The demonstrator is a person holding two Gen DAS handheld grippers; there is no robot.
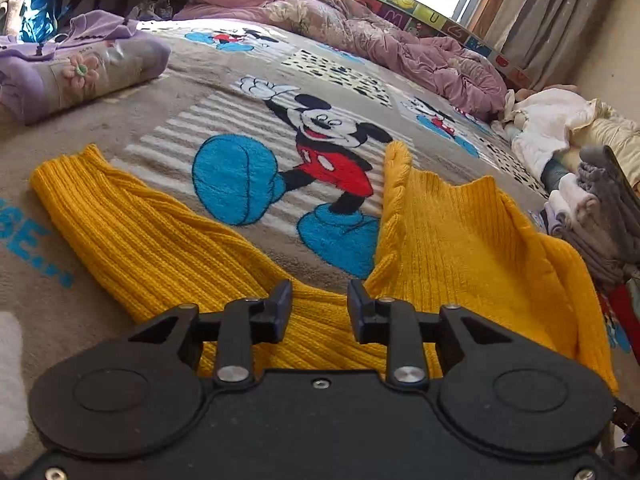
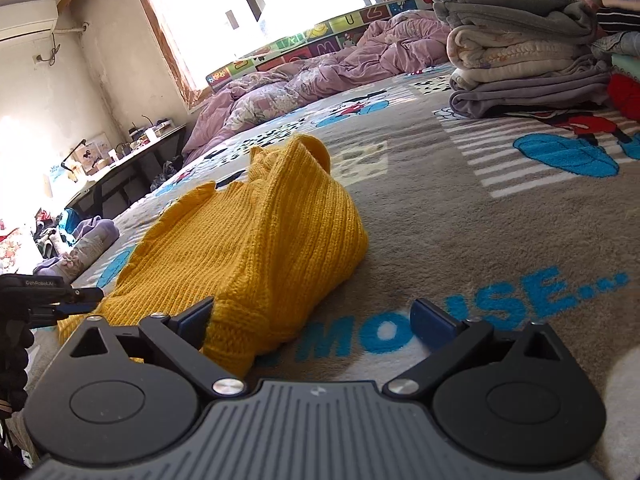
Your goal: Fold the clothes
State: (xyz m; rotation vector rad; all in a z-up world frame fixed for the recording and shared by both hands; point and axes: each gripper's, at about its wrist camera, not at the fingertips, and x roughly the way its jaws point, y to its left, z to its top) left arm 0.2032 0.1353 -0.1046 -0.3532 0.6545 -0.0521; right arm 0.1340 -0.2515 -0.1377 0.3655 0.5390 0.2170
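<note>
A yellow ribbed knit sweater (image 1: 460, 240) lies on a Mickey Mouse blanket (image 1: 280, 152) on the bed. In the left wrist view one sleeve (image 1: 132, 224) stretches out to the left and the body bunches up on the right. My left gripper (image 1: 319, 312) is open, its fingers just over the sweater's near edge, with nothing between them. In the right wrist view the sweater (image 2: 256, 240) is a crumpled heap. My right gripper (image 2: 316, 320) is wide open at the sweater's near corner; its left finger (image 2: 196, 320) touches the knit. The left gripper (image 2: 60, 296) shows at the far left.
A stack of folded clothes (image 2: 520, 48) stands at the right of the bed, also in the left wrist view (image 1: 592, 208). A rumpled purple duvet (image 1: 360, 28) lies along the window side. A folded purple garment (image 1: 80, 68) lies at the far left. A desk (image 2: 120, 164) stands beyond the bed.
</note>
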